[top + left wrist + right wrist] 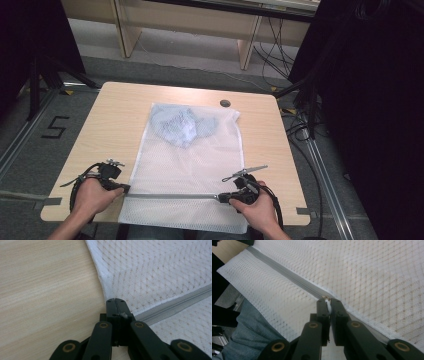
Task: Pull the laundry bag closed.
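The white mesh laundry bag [187, 165] with a grey zipper [172, 196] lies flat down the middle of the light wooden tabletop [115, 125], its near end overhanging the near edge, a pale blue garment [181, 125] inside toward the far end. The left gripper [126, 189] is pressed together on the bag's left edge at the zipper's end. The right gripper [220, 198] pinches the white zipper pull [327, 305] near the bag's right edge.

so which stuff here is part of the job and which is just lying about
In the job:
mesh laundry bag
grey zipper
zipper pull
blue garment
left tongs
right tongs

Lying about:
round dark disc
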{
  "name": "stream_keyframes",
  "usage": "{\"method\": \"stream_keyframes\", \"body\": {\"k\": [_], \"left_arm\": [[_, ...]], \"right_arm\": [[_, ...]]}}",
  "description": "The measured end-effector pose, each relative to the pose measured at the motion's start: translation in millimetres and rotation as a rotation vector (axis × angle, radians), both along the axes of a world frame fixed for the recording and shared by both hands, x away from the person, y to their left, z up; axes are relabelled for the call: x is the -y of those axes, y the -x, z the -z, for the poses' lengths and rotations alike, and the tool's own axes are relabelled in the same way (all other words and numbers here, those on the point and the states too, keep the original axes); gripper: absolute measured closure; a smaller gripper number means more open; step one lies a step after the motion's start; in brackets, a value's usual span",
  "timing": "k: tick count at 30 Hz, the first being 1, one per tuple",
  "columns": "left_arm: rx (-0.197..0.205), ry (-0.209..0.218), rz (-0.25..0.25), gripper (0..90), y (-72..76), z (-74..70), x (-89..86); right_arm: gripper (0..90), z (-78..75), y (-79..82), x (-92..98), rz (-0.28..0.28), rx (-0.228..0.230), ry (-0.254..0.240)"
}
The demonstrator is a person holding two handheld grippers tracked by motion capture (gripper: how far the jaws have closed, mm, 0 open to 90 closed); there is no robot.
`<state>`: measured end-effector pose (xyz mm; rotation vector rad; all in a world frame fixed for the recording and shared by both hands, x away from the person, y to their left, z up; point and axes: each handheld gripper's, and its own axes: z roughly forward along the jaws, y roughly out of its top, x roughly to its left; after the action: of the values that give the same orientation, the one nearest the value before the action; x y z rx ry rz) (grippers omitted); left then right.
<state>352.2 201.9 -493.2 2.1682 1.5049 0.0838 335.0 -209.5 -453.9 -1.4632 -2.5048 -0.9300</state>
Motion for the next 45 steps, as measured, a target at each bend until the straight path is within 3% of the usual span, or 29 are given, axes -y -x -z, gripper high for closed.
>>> {"method": "stream_keyframes", "body": {"k": [2, 3, 7, 16, 26, 27, 29, 30, 32, 34, 35, 36, 39, 40, 41, 42, 43, 44, 45], "left_arm": [[-0.003, 0.004, -0.011, 90.0, 0.5, 0.1, 0.7], [-0.002, 0.006, -0.009, 90.0, 0.5, 0.2, 0.6], [-0.004, 0.006, -0.009, 90.0, 0.5, 0.2, 0.5], [-0.004, 0.004, -0.008, 90.0, 0.5, 0.1, 0.5], [-0.004, 0.006, -0.009, 90.0, 0.5, 0.2, 0.4], [-0.001, 0.007, -0.002, 90.0, 0.3, 0.3, -0.1], [0.012, -0.008, 0.025, 90.0, -1.3, 0.4, -1.9], [0.012, -0.008, 0.025, 90.0, -1.3, 0.4, -1.9], [0.009, -0.009, 0.028, 90.0, -1.5, 0.2, -2.1], [0.011, -0.009, 0.025, 90.0, -1.3, 0.2, -1.7], [-0.001, 0.002, -0.005, 90.0, 0.3, 0.1, 0.3], [0.004, -0.005, 0.009, 90.0, -0.5, 0.0, -0.7], [-0.004, 0.004, -0.011, 90.0, 0.6, 0.0, 0.7], [0.000, 0.003, 0.003, 90.0, -0.2, 0.2, -0.4], [0.010, -0.008, 0.026, 90.0, -1.3, 0.2, -2.1], [0.010, -0.005, 0.022, 90.0, -1.2, 0.4, -1.9], [0.010, -0.005, 0.022, 90.0, -1.2, 0.4, -1.9], [0.009, -0.003, 0.019, 90.0, -1.1, 0.4, -1.8], [0.009, -0.007, 0.025, 90.0, -1.3, 0.3, -2.0]], "right_arm": [[87.0, 0.8, -0.9, 1.6, -0.020, 0.009, -0.022], [87.0, -0.5, 0.3, 1.8, 0.007, -0.005, -0.003], [87.0, 0.8, 0.0, 4.0, 0.011, 0.000, 0.001], [87.0, 0.6, 0.8, 6.0, -0.001, 0.002, -0.031], [87.0, -0.7, 3.7, 8.6, 0.004, 0.010, -0.026], [87.0, -0.7, 3.3, 9.5, -0.001, 0.021, -0.020], [87.0, -2.6, 4.2, 11.6, 0.037, -0.014, -0.021], [87.0, -1.4, 2.2, 15.5, 0.024, 0.015, -0.018], [87.0, -1.7, 2.9, 18.3, 0.032, 0.015, -0.022], [87.0, -0.8, 3.8, 19.3, 0.040, 0.018, -0.018], [87.1, -0.8, 4.2, 19.9, 0.036, 0.013, -0.020], [87.0, -0.7, 4.3, 20.2, 0.033, 0.013, -0.021], [87.0, -1.3, 4.1, 20.6, 0.037, 0.019, -0.020], [87.1, -0.8, 3.5, 21.2, 0.031, 0.012, -0.032], [87.0, -3.7, 6.2, 19.3, 0.073, -0.038, -0.030], [87.0, -4.7, 6.6, 19.4, 0.084, -0.048, -0.029], [87.0, -2.7, 4.6, 22.1, 0.050, -0.005, -0.038], [87.0, -3.5, 5.2, 22.0, 0.062, -0.026, -0.044], [87.1, -3.1, 4.5, 23.4, 0.061, 0.001, -0.034]]}}
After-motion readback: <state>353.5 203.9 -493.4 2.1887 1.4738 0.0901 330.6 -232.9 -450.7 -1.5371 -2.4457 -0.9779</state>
